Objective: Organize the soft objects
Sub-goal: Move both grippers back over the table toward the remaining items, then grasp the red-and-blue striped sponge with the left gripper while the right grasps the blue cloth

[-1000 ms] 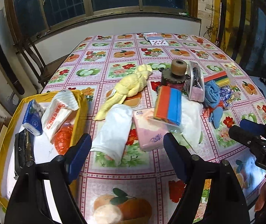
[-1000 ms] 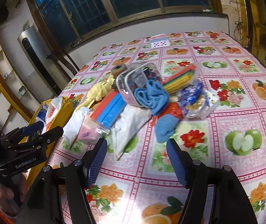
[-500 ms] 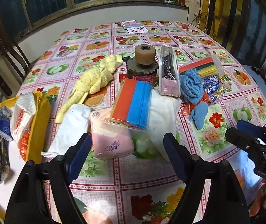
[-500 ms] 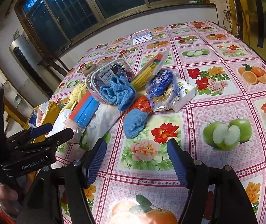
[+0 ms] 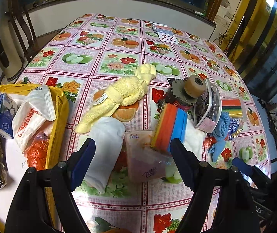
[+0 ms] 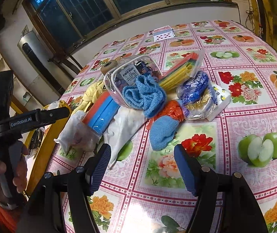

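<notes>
Left gripper (image 5: 132,161) has swung back left, now over white cloth (image 5: 105,147) and pink pack (image 5: 146,159); right gripper (image 6: 142,167) hovering. Both jaws apart, empty. Pick imminent.

yellow box (image 5: 60,114) cut off at left edge, white cloth (image 6: 124,128) half buried under pile

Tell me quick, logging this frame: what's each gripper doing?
Left gripper: open, holding nothing.
Right gripper: open, holding nothing.
</notes>
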`<action>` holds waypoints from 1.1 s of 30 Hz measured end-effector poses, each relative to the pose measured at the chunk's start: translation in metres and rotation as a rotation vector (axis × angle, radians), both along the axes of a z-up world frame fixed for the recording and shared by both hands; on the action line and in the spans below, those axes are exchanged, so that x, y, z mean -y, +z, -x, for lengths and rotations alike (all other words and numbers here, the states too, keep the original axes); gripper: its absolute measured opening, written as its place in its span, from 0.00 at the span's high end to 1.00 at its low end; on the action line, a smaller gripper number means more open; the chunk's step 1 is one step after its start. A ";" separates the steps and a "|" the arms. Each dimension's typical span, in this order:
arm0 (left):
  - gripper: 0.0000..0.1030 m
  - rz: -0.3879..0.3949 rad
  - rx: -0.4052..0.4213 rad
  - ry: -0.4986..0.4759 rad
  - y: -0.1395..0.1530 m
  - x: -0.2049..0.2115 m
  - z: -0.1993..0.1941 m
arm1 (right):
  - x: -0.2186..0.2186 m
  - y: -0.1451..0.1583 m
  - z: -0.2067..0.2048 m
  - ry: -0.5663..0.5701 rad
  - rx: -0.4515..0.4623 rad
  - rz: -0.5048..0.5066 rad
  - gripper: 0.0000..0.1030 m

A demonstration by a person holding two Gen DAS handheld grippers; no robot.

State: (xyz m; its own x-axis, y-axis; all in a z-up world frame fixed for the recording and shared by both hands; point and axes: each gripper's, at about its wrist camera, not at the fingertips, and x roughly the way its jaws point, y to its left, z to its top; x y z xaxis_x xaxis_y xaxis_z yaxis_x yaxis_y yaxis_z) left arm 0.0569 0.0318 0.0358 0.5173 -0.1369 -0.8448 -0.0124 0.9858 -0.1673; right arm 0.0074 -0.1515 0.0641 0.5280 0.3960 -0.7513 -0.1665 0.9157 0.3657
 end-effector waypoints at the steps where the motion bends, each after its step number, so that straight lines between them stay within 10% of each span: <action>1: 0.23 0.005 -0.009 -0.009 -0.001 0.002 -0.003 | -0.001 0.000 0.000 0.001 -0.002 0.000 0.32; 19: 0.23 -0.132 -0.080 -0.258 -0.025 0.080 -0.048 | 0.027 -0.011 -0.006 -0.068 -0.037 -0.025 0.32; 25: 0.58 -0.124 -0.083 -0.285 -0.028 0.085 -0.046 | 0.020 -0.016 -0.015 -0.064 -0.049 0.037 0.33; 33: 0.64 -0.083 -0.078 -0.275 -0.029 0.081 -0.047 | 0.007 -0.020 -0.041 -0.075 -0.070 0.059 0.47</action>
State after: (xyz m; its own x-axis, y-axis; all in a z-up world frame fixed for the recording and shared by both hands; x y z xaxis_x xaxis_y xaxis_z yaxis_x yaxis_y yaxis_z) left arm 0.1042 -0.0488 0.0070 0.4036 -0.1919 -0.8946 0.2473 0.9642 -0.0953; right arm 0.0487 -0.1585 0.0440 0.5002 0.3115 -0.8080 -0.0723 0.9448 0.3195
